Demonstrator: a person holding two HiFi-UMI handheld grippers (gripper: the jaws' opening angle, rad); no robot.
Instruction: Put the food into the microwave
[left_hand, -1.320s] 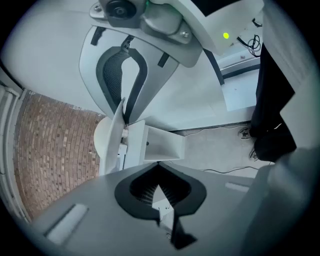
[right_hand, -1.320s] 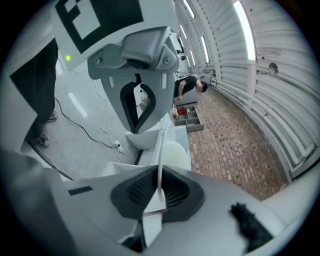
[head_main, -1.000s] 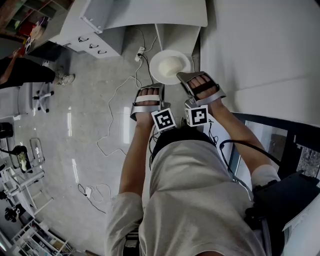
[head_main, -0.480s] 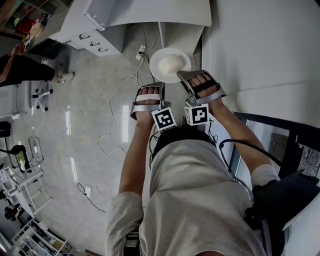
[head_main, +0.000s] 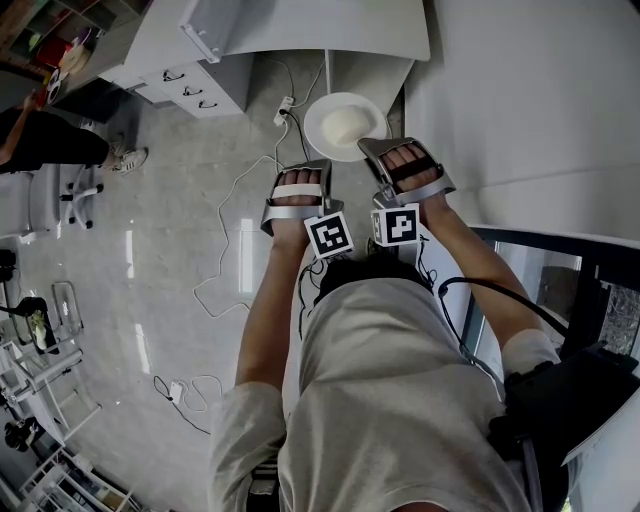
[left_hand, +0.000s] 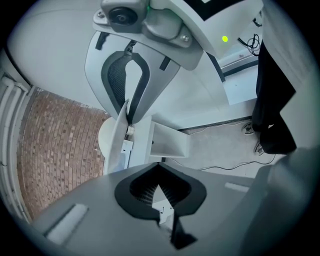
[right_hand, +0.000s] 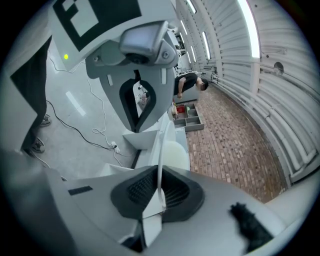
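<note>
As the head view looks steeply down, a grey floor (head_main: 180, 260) fills its left half. Red-brown brick paving (right_hand: 235, 150) spreads across the right gripper view. A white worktop (head_main: 320, 25) runs along the head view's top edge, and a white cabinet (head_main: 190, 70) with three drawer handles stands beside it. The person (head_main: 390, 400), in a pale shirt, fills the lower middle with both forearms stretched forward.

Ahead of the hands, a round white plate (head_main: 318, 138) is held level in the air above the floor, just below the worktop's edge in the picture. The left gripper (head_main: 316, 166) is clenched on the plate's near-left rim. The right gripper (head_main: 370, 147) is clenched on its near-right rim. In each gripper view the thin white rim runs edge-on into the closed jaws, and the other gripper shows across the plate.

The food (head_main: 347, 124), a pale rounded lump, sits in the middle of the plate, apart from both grippers. A thin cable (head_main: 218, 240) loops over the floor to a white power strip (head_main: 284, 104), which lies close to the plate in the picture.
</note>
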